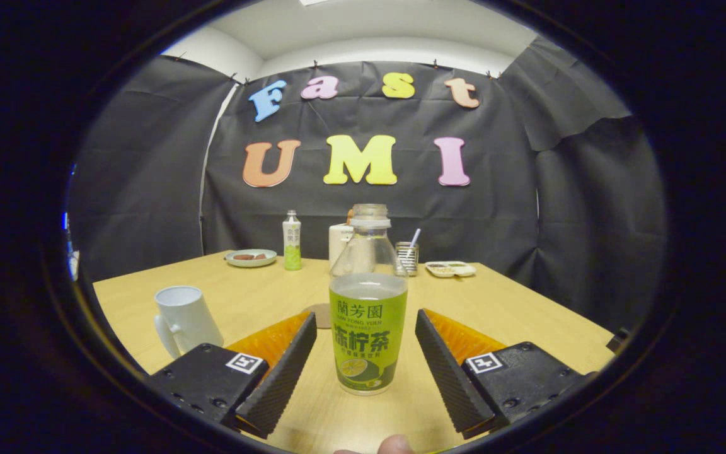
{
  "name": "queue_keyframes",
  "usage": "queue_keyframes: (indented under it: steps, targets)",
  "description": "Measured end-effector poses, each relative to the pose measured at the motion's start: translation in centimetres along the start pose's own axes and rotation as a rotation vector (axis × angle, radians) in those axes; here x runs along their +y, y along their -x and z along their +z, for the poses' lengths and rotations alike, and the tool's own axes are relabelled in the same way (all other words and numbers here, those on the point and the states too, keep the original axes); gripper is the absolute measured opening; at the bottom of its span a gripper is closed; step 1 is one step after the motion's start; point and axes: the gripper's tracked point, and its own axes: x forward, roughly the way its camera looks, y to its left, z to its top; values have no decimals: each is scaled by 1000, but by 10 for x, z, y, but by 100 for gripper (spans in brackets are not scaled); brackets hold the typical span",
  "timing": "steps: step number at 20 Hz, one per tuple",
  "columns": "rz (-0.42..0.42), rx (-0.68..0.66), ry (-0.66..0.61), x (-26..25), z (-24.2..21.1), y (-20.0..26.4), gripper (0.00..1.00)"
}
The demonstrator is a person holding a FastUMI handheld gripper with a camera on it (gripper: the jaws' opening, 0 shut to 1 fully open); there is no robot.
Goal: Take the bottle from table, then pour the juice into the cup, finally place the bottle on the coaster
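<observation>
An uncapped clear bottle [368, 315] with a green label stands upright on the wooden table [527, 309], holding pale juice up to the top of its label. My gripper [366, 328] is open, with one finger on each side of the bottle and a gap on both sides. A white mug [184, 320] stands to the left of the left finger [284, 366]. Behind the bottle lies a round brown coaster [320, 315], partly hidden by the bottle and the left finger.
Along the table's far edge stand a green plate with snacks [251, 257], a small capped bottle [292, 241], a white container [339, 243], a metal cup with a straw [408, 257] and a white tray [450, 269]. A fingertip [394, 445] shows near me, between the fingers.
</observation>
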Motion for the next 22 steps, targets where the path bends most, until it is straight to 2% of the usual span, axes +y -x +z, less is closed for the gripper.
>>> queue_keyframes:
  steps: [11, 13, 15, 22]
  targets:
    - [33, 83, -48, -3, -8, -34, 99]
    - [47, 75, -48, 0, -4, -35, 94]
    - [66, 91, -43, 3, -5, -37, 82]
    - [120, 52, 36, 14, 21, -32, 76]
